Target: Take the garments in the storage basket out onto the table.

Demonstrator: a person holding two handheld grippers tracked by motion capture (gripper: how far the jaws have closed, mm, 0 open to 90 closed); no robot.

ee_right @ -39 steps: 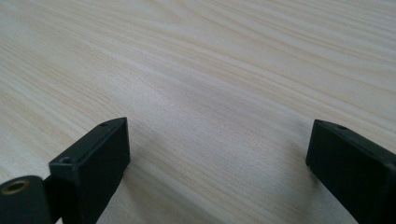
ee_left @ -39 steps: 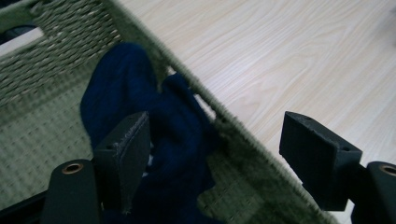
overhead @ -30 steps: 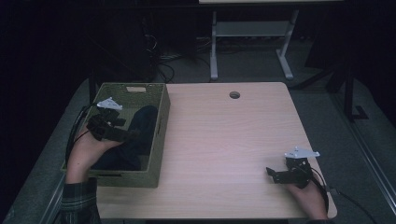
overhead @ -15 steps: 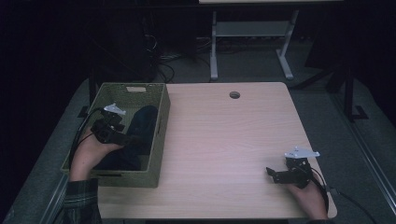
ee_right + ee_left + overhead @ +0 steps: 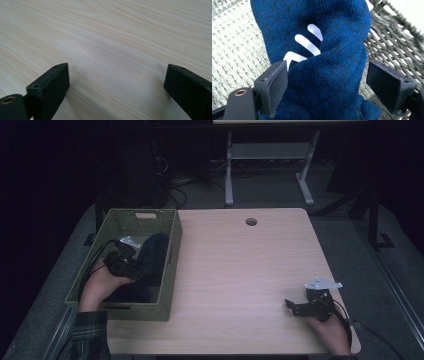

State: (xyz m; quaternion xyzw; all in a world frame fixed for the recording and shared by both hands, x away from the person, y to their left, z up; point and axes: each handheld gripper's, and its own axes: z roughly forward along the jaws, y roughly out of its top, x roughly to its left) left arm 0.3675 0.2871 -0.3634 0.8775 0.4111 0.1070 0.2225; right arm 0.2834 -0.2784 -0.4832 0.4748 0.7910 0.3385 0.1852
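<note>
Being lowered into the green woven basket [image 5: 170, 265] at nine o'clock, the left gripper [image 5: 327, 87] has just been opening around the blue knit garment [image 5: 324, 37], unpinched. The right gripper [image 5: 116, 87] is being rested wide on the wooden table [image 5: 240, 270] at five o'clock, likely kept clear.

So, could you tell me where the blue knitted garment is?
In the high view, the blue knitted garment lies inside the green woven basket at the table's left, between the open left gripper jaws.
</note>
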